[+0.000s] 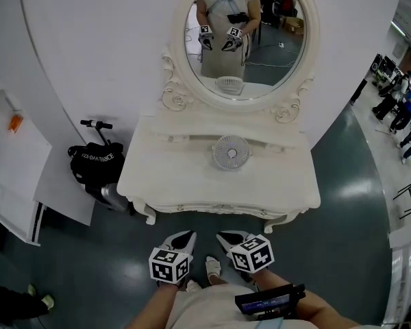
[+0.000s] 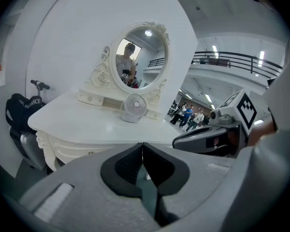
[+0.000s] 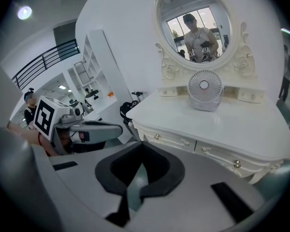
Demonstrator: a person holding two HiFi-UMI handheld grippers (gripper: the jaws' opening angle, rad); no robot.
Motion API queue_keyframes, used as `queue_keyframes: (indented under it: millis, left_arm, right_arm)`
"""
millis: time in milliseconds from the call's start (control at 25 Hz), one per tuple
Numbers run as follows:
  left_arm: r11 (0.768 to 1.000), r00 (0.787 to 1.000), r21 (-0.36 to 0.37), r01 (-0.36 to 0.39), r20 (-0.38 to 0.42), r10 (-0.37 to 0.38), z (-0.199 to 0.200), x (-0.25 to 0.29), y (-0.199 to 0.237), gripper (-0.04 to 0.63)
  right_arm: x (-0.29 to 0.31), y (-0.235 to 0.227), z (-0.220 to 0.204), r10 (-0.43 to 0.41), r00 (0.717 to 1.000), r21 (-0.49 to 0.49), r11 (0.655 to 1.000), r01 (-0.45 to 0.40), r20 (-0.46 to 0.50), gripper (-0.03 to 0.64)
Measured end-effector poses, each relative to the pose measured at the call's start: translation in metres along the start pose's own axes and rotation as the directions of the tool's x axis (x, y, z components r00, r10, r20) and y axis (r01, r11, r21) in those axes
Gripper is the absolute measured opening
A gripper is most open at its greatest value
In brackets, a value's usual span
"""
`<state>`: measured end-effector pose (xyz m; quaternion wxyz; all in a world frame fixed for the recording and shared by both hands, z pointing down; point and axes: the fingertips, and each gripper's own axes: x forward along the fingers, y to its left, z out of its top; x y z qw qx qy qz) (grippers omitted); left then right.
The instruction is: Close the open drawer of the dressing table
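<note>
Under bench (image 1: 164,173) lip, drawers (image 3: 174,140) hidden in head view; long axis L-R, fronts facing left tool (image 2: 143,145) & right tool (image 3: 142,145), both closed, empty.

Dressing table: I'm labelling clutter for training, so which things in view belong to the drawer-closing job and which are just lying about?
Belongs to the job: dressing table; its front drawers, all looking shut; left gripper and right gripper, both shut, empty.

Lying about: small fan on the tabletop; black bag beside the table; scooter handlebar above it.
</note>
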<state>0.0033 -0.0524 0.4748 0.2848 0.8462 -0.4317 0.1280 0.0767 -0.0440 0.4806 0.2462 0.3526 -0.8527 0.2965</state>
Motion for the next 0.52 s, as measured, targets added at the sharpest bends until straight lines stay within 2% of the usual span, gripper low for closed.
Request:
queue_keyframes:
  millis: [520]
  left_arm:
    - [1.000, 1.000, -0.031, -0.003, -0.002, 0.003, -0.0005, 0.0074, 0.0072, 0.009]
  right_arm:
    - [0.0081, -0.0057, 0.0030, 0.003, 1.000, 0.008, 1.000, -0.003, -0.008, 0.015]
